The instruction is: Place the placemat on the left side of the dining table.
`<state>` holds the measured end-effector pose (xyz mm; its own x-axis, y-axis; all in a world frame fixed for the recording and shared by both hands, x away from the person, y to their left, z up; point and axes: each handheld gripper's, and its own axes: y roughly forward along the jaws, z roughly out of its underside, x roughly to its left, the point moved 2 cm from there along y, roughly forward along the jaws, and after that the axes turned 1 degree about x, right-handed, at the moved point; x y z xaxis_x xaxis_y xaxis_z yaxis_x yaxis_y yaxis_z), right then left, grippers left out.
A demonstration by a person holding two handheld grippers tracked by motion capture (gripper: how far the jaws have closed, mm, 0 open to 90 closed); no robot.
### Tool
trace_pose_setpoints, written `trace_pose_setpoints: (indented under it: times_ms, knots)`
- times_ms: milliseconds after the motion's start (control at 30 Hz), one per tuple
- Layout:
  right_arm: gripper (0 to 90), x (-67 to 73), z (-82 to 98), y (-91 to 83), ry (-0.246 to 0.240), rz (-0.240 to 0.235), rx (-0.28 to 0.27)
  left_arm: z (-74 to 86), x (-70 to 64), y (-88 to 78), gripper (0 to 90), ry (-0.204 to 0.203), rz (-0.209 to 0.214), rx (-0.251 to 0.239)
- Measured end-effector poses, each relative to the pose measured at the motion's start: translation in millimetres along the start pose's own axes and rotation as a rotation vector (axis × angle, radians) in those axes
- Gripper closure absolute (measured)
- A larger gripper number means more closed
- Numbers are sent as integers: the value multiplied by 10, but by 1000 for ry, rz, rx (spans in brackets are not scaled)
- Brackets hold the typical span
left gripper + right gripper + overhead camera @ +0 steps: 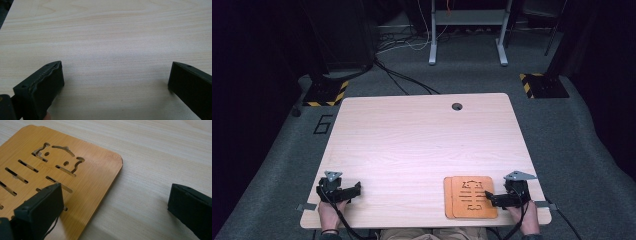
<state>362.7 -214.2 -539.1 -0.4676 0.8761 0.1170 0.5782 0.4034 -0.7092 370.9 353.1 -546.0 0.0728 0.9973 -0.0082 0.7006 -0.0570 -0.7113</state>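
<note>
Two orange-brown bamboo boards with cut-out slots lie stacked, slightly offset, near the table's front right. The top board has a cat-face cutout and several slits. My right gripper rests at the stack's right edge, open, one jaw over the board and the other over bare table; in its own view the gripper has nothing between its jaws. My left gripper sits at the front left, open over bare wood, far from the boards.
The light wooden table has a round cable hole near its far edge. Beyond it lie grey carpet, cables, a desk frame and yellow-black striped floor plates.
</note>
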Motion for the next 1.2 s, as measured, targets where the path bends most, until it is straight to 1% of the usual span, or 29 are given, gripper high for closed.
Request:
trace_pose_setpoints:
  times_ms: [700,833,967,1200]
  knots:
    - [0,-38,20,-25,2,1,-1,0,1,0,0,-2,-2,0]
    - [0,-49,26,-34,1,7,1,0,1,0,0,-2,-2,0]
    - [0,-94,56,-64,-1,40,6,1,1,0,0,-2,-2,-1]
    - [0,-91,58,-67,3,42,6,1,-6,-5,0,0,-4,2]
